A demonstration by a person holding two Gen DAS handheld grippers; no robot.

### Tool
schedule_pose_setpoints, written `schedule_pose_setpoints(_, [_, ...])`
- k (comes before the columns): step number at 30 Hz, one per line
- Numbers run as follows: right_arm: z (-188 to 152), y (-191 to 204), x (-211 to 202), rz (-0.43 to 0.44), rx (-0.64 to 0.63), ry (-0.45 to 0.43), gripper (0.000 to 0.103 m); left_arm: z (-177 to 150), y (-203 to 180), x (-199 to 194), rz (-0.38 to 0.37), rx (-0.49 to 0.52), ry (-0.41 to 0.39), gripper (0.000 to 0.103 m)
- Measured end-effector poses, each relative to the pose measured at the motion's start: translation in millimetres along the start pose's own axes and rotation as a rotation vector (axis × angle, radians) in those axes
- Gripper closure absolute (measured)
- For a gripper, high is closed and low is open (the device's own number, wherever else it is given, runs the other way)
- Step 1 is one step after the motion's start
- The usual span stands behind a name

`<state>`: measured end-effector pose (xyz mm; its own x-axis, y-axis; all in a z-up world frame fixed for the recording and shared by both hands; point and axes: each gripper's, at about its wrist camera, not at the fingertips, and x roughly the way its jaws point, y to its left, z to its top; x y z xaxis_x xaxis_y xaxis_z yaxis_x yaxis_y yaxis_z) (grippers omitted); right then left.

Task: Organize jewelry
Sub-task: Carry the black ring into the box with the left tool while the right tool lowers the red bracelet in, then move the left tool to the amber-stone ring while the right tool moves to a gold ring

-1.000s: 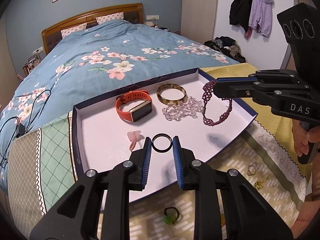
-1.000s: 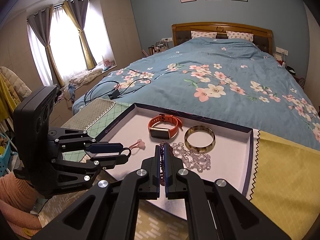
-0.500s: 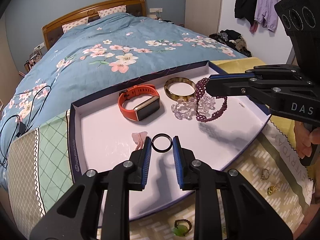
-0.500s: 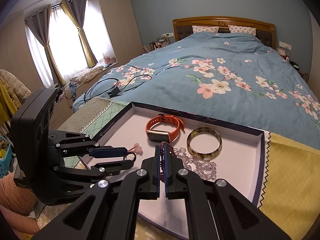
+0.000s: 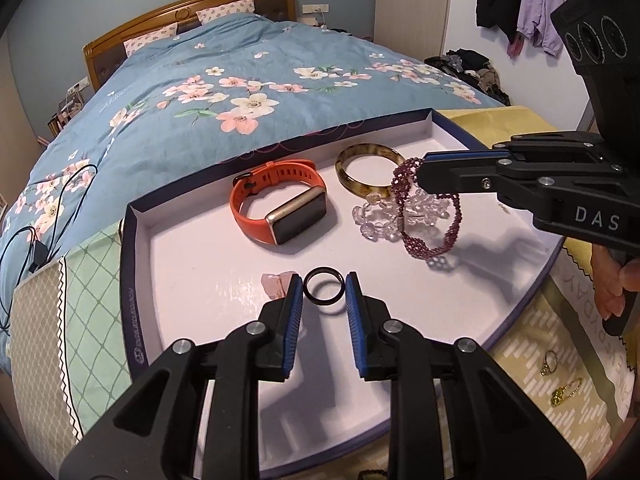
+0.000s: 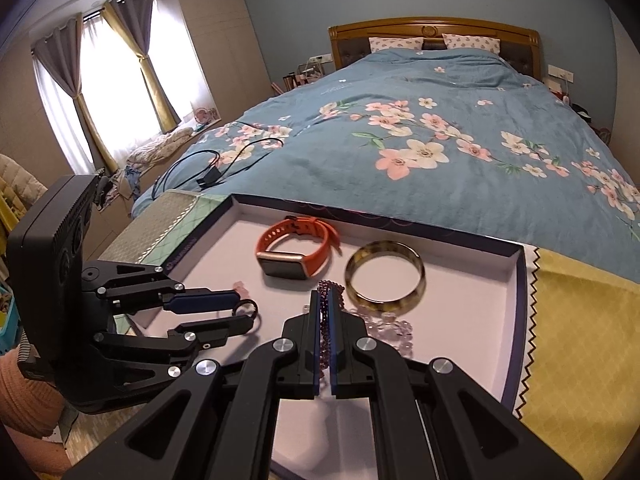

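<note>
Above the tray (image 5: 136, 248), left claw (image 5: 324, 296) pinches a black ring (image 5: 324, 290); right claw (image 6: 326, 320) clamps a garnet bracelet (image 5: 430, 216), both positioned for sorting.

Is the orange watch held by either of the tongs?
No. The orange watch lies free in the tray; the left tongs hold a black ring and the right tongs a purple bracelet.

Two grippers, left (image 5: 324, 294) and right (image 6: 327, 312); one tray (image 5: 136, 216); one orange watch (image 5: 280, 204); three bracelets: amber bangle (image 5: 370, 170), clear beads (image 5: 380, 218), purple beads (image 5: 430, 240); one black ring (image 5: 324, 291); two gold pieces (image 5: 558, 378) beside the right gripper
</note>
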<state>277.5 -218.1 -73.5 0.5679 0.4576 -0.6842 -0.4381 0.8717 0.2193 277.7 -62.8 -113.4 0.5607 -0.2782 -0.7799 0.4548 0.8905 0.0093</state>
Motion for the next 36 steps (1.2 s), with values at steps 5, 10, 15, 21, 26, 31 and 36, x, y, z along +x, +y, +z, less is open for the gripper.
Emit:
schedule_pose_setpoints(5, [-1.4,-6.6,5.5,-0.038,0.003,0.013,0.101,3.9,1.6,5.5,-0.011,-0.011,0.005,0.081])
schedule_pose_setpoints(10, [-3.9,-14.6,8.8,-0.056,0.018,0.033,0.100,5.9,4.5,9.9,-0.033,-0.028,0.014,0.080])
schedule_pose_setpoints(15, [-5.9,-17.9,5.6,-0.093,0.017,0.032,0.097,5.5,4.4,4.3,-0.037,-0.028,-0.009,0.080])
schedule_pose_setpoints(21, [-8.2,-20.9,-7.4,-0.110,0.028,0.010,0.095,4.8,10.6,-23.5,-0.024,-0.053,-0.086,0.070])
schedule_pose_setpoints(26, [-11.4,-19.5,-23.4,-0.114,0.029,-0.027,0.084,-1.4,14.8,-56.4,-0.001,-0.059,-0.157,0.068])
schedule_pose_setpoints(31, [-18.0,-12.9,-42.9,-0.087,0.031,-0.063,0.080,-16.7,17.0,-87.5,0.020,-0.066,-0.212,0.065])
schedule_pose_setpoints(36, [-29.5,1.8,-61.8,-0.051,0.006,-0.085,0.076,-34.1,19.8,-108.4,0.014,-0.080,-0.236,0.064])
